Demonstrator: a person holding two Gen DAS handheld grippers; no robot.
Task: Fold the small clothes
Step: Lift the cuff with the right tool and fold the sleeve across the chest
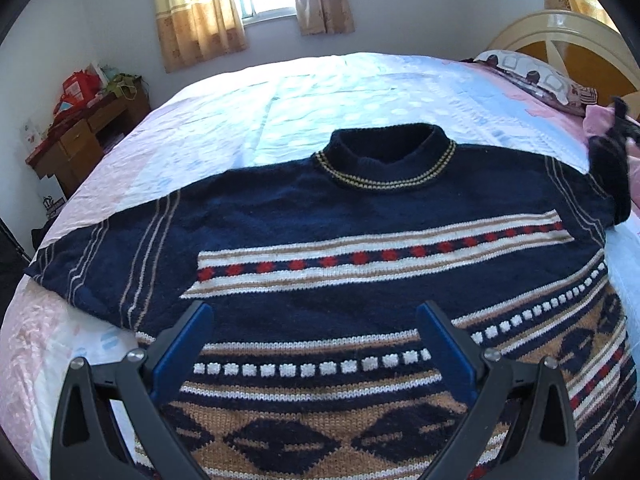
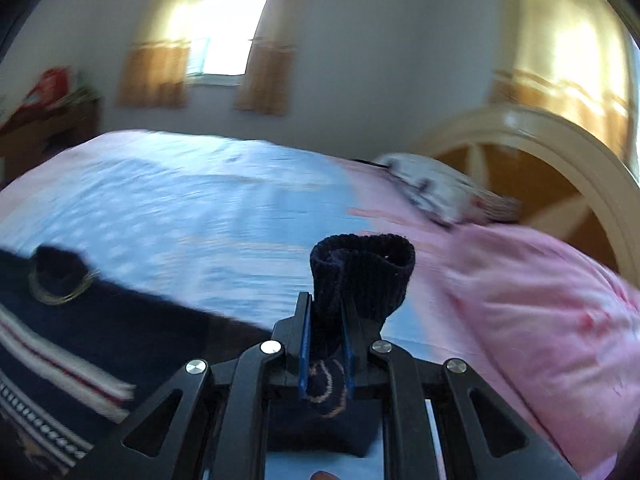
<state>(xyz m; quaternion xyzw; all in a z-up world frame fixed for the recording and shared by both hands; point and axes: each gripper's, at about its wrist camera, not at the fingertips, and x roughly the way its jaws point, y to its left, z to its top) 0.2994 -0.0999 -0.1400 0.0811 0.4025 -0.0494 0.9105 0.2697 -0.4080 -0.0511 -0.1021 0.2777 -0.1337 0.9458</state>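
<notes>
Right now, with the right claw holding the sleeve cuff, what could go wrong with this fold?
1. The right claw pinches only the ribbed cuff, with its end standing free; the knit could slip out.
2. The left claw hangs open above the sweater, pinning nothing, so the body might drag.
3. The other sleeve lies at the bed edge and could slide off.

We are looking at our left gripper [image 1: 316, 340]: black plastic arms with triangular cut-outs, round silver screw heads at the joints, and flat blue pads lining the inner faces of its fingers [image 1: 444, 344]. Our right gripper [image 2: 326, 344] is showing the same build, black linkages, four silver screws, blue pads.
</notes>
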